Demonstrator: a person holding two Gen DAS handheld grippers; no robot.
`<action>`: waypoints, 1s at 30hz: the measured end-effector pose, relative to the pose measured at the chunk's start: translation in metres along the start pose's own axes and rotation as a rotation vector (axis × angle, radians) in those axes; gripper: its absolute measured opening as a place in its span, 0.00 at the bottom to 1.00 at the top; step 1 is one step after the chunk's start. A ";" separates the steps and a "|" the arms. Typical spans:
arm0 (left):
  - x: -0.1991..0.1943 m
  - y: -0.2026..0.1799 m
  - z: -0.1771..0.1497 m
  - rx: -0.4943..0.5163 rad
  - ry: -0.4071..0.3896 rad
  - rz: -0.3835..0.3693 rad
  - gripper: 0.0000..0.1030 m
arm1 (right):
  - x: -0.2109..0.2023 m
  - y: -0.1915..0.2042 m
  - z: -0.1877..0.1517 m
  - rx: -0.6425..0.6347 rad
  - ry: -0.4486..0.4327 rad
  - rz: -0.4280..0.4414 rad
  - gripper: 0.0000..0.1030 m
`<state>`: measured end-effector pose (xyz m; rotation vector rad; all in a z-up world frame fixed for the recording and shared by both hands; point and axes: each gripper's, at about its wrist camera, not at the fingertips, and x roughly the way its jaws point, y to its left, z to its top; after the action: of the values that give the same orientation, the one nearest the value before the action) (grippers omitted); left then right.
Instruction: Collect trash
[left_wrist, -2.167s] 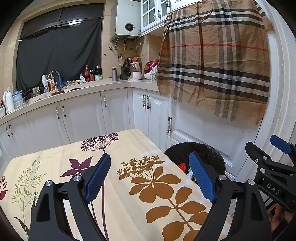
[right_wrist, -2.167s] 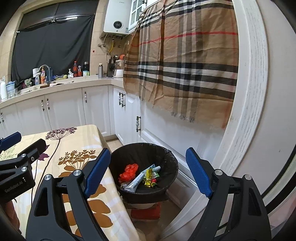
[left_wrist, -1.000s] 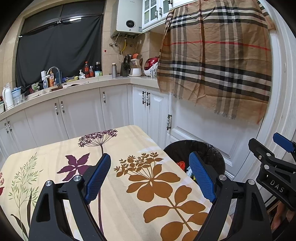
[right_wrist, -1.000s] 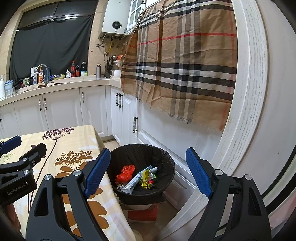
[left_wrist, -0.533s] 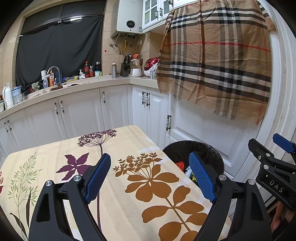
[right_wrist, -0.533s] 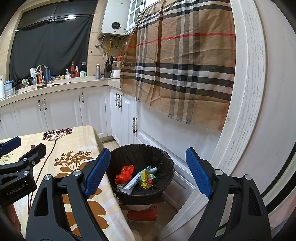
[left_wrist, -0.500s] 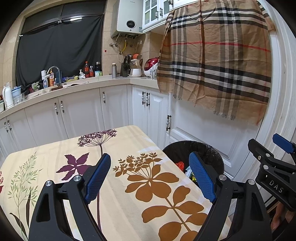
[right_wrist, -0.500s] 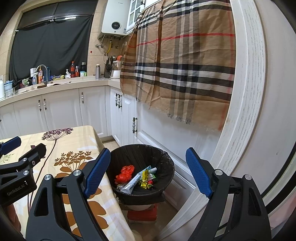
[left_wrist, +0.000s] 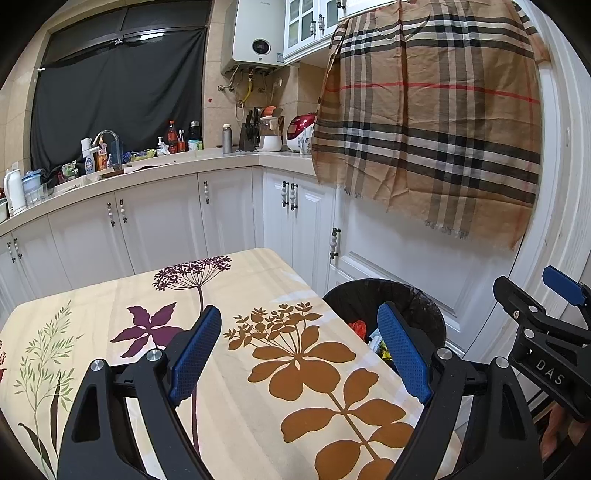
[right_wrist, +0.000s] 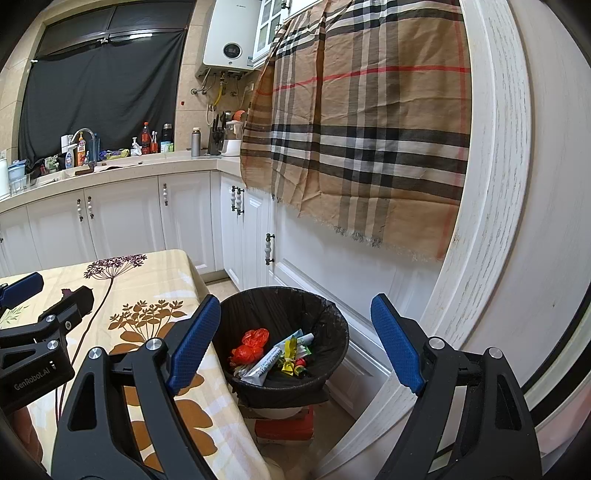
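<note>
The left gripper (left_wrist: 299, 350) hangs over the table (left_wrist: 236, 280), its blue-padded jaws spread wide with nothing between them but the flowered tablecloth (left_wrist: 288, 369) below. Under the left jaw lies the purple leaf print; between the jaws and under the right one runs the large brown flower print. The cloth within the jaws' span carries no loose item. Just beyond the tip of the right jaw, past the table's edge, stands the trash bin (left_wrist: 424, 299), lined with a black bag, partly hidden by that jaw. Further right in this view the other tool shows from the side, at about the same height.

The right gripper (right_wrist: 295, 336) is also spread wide and holds nothing. Its left jaw lies over the table's corner, its right jaw in front of the white door frame (right_wrist: 480, 221). Between the two jaws, lower down and a little ahead, sits the open trash bin (right_wrist: 332, 325), resting on a red block (right_wrist: 284, 428) on the floor. Inside the bin lies the collected trash: a crumpled red wrapper (right_wrist: 251, 345) nearest the left jaw, then a silver-white tube-shaped pack (right_wrist: 267, 363) slanting across the middle, then small yellow and green wrappers (right_wrist: 291, 354) toward the right jaw. Above and beyond both jaws a plaid cloth (right_wrist: 362, 140) hangs over the white cabinet doors.
</note>
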<state>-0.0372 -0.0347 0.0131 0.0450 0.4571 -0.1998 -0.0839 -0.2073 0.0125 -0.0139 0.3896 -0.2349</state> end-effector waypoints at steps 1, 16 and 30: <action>0.000 0.001 0.000 0.000 0.000 0.000 0.81 | 0.000 0.000 0.000 0.000 0.000 0.000 0.79; 0.000 0.001 0.000 -0.023 0.012 -0.010 0.83 | 0.001 0.004 -0.001 -0.009 0.003 0.006 0.79; 0.000 0.005 0.001 -0.019 -0.020 0.014 0.86 | 0.000 0.008 0.000 -0.017 0.003 0.016 0.79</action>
<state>-0.0352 -0.0297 0.0140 0.0276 0.4383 -0.1824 -0.0818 -0.1993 0.0120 -0.0268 0.3941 -0.2157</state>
